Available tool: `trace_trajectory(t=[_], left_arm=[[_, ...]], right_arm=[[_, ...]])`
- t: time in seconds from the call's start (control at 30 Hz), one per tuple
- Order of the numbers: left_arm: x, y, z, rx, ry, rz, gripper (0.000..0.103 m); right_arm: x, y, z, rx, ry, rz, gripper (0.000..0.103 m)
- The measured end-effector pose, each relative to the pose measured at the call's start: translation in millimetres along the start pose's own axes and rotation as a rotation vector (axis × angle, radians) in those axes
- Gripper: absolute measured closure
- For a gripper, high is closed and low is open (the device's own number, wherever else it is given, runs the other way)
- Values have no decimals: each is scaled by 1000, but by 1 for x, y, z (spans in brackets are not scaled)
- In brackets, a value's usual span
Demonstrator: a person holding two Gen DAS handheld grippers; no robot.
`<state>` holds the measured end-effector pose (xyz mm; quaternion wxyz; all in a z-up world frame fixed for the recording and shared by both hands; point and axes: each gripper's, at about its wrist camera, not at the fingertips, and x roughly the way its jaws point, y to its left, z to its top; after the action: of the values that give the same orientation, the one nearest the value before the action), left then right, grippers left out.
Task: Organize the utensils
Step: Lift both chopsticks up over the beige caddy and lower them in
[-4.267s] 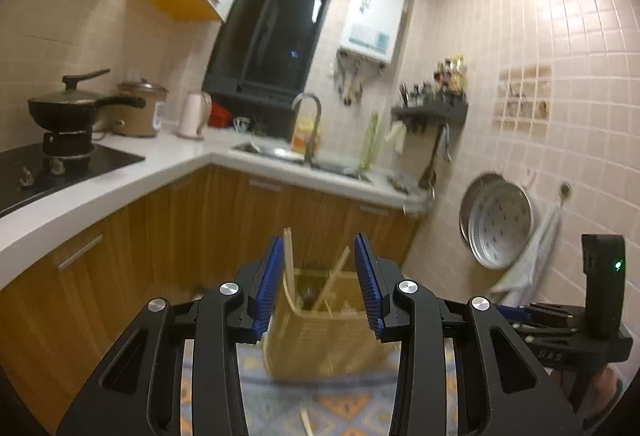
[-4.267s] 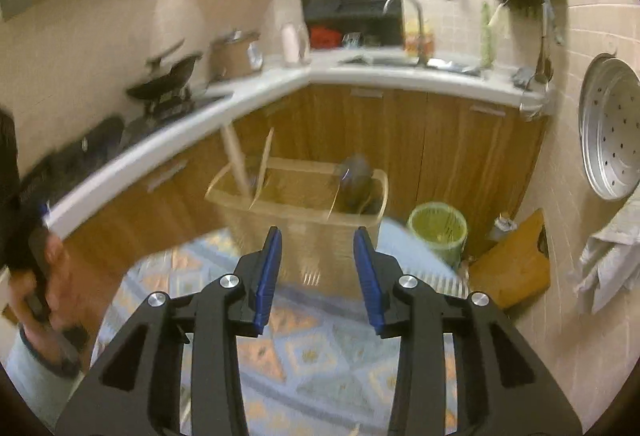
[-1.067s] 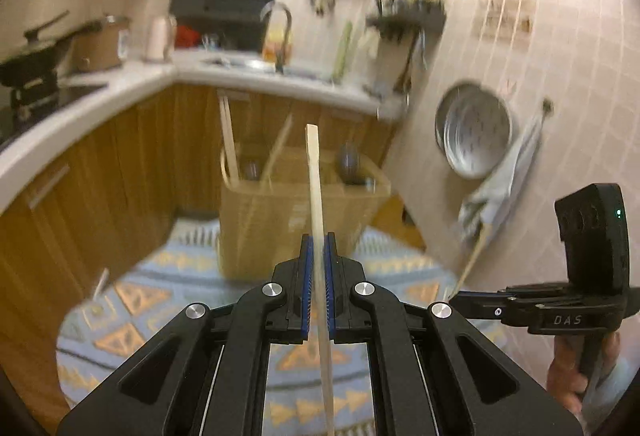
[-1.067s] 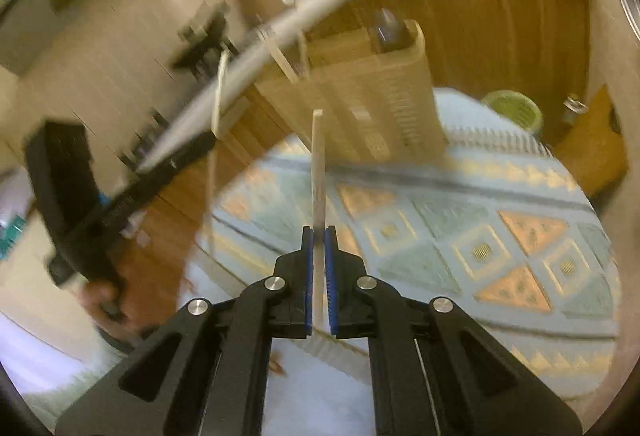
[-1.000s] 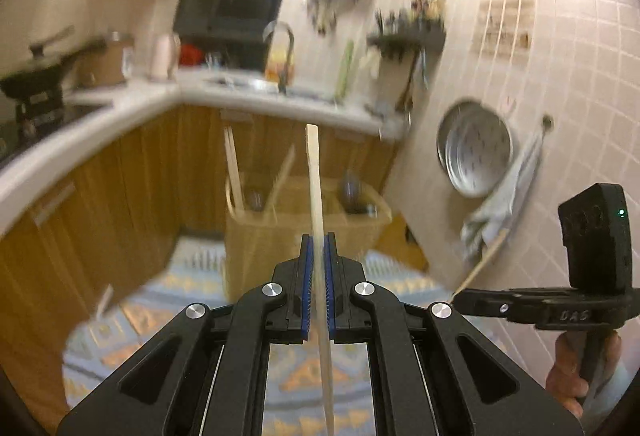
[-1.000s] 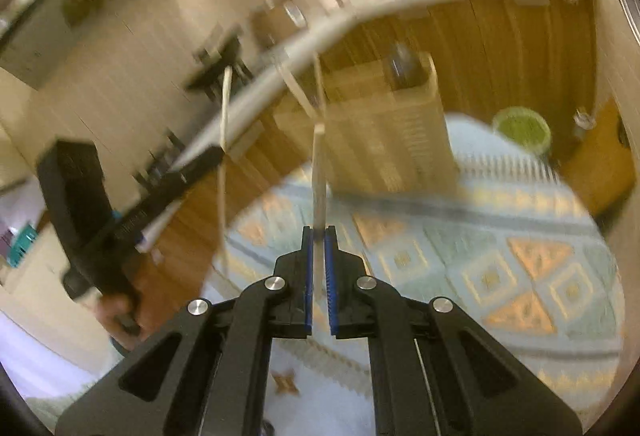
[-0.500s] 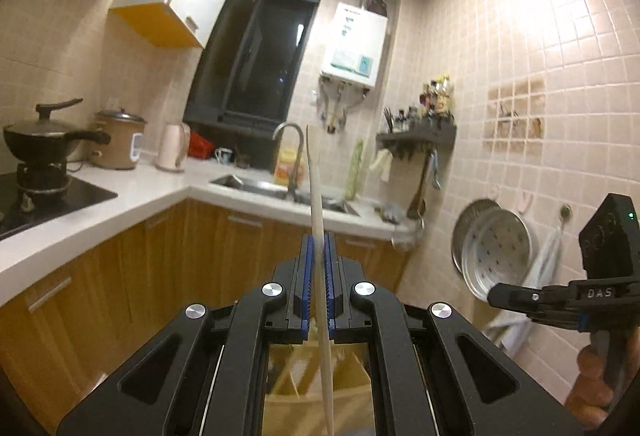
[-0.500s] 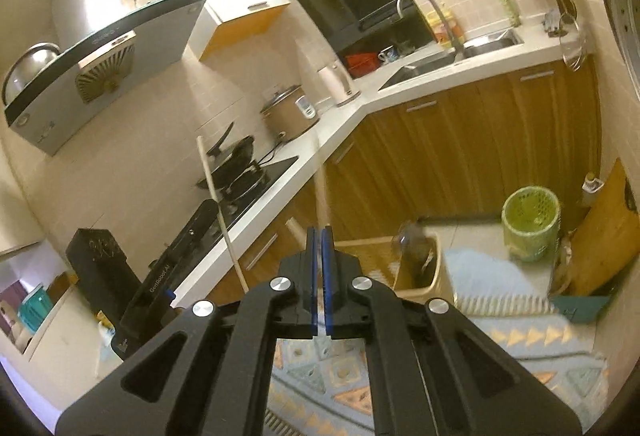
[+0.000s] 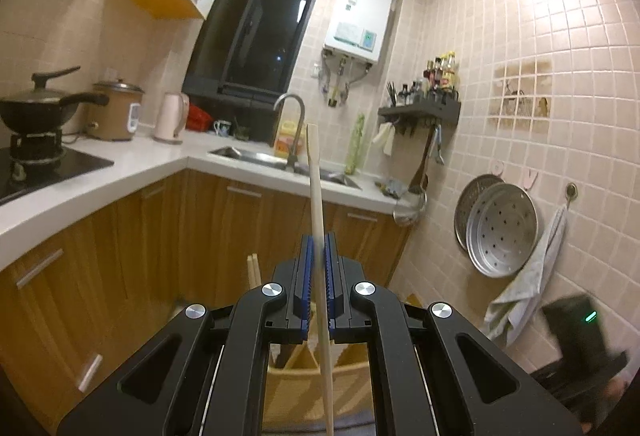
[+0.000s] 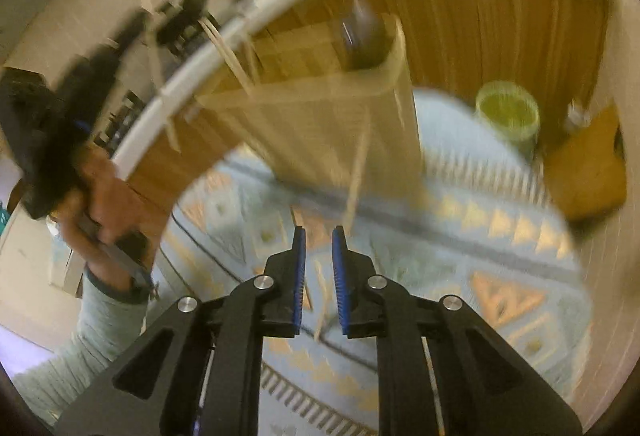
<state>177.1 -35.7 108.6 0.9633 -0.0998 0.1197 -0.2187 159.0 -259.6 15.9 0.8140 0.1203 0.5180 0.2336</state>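
Left hand-held gripper [image 9: 317, 272]: clamped on a long pale wooden chopstick [image 9: 316, 196], blue pads pressed against both sides of the shaft. Chopstick near upright, upper end reaching up in front of the sink [image 9: 276, 158], lower end running down past the gripper body to the bottom edge of the view. Beneath the gripper, top rim of a beige slotted utensil basket [image 9: 352, 366] visible, with two more wooden sticks [image 9: 253, 270] projecting upward just left of the gripper. White worktop [image 9: 132, 172] running along the wooden cabinets, carrying a black wok [image 9: 36, 110], a rice cooker [image 9: 114, 112] and a kettle [image 9: 170, 118].

Right hand-held gripper [image 10: 319, 248]: pointed down toward the patterned rug [image 10: 460, 260], jaws opening, narrow gap between the blue pads. A thin pale stick [image 10: 357, 172] ahead of the fingertips, against the basket [image 10: 332, 120] front; contact with the pads not determinable owing to motion blur. Basket standing on the rug, a dark utensil [image 10: 362, 36] in its far corner. Green bin [image 10: 508, 116] to the right of the basket. Person's left hand [image 10: 100, 192] at left edge, gripping the other device's handle.
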Motion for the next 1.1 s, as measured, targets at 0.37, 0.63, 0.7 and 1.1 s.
trace_trajectory(t=[0.37,0.63,0.7,1.1], left_arm=[[-19,4,0,8,2,0,99],[-20,10,-4,-22,6,-2,99],[-21,10,-4,-21,6,-8,99],[-14,-8,18,13,-185,79,99]], right_arm=[[24,10,6,39,-82,-137,50],[39,7,15,25,-62,-159,99],[31,12,12,-2,-79,-139,99],[-86,74,39,-183,-564,-114,100]])
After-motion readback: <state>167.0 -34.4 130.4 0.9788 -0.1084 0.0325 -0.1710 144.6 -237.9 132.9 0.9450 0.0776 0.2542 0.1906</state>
